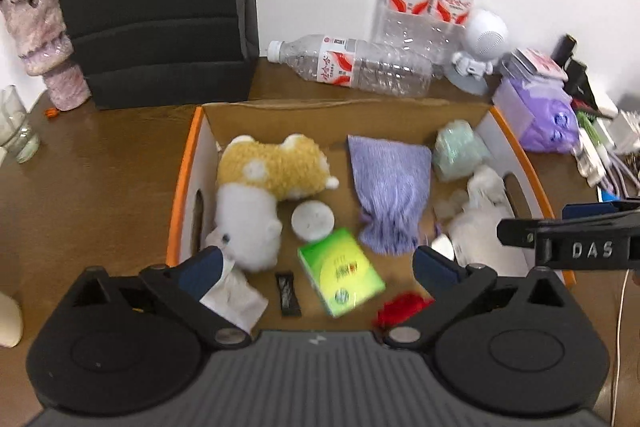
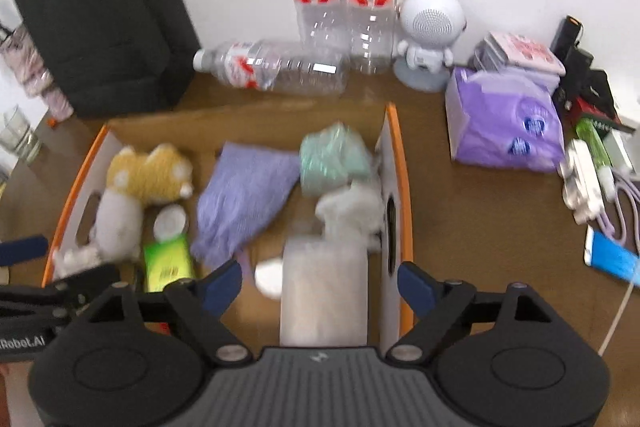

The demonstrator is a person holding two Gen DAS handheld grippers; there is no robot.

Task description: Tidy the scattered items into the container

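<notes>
Hovering: both claws gaping, holding nothing
left claw (image 1: 316,263): box (image 1: 182,179) right beneath, green pack (image 1: 340,273) between its fingers
right claw (image 2: 320,283): white pack (image 2: 324,291) just ahead, looks freshly dropped in
worktop (image 2: 460,227): bottle (image 2: 272,67) lying beyond, probably next

- I see the orange-rimmed cardboard box (image 1: 182,187) open on the table.
- Inside lie a plush dog (image 1: 264,183), purple cloth (image 1: 390,187), green box (image 1: 340,273).

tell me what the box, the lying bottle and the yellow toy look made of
Box: likely cardboard, brown matte inside, white walls, orange rim, cut handle holes. Lying bottle: clear thin plastic, glossy, ribbed, see-through, red-and-white label. Yellow toy: plush fabric, fuzzy curly pile, no shine.
</notes>
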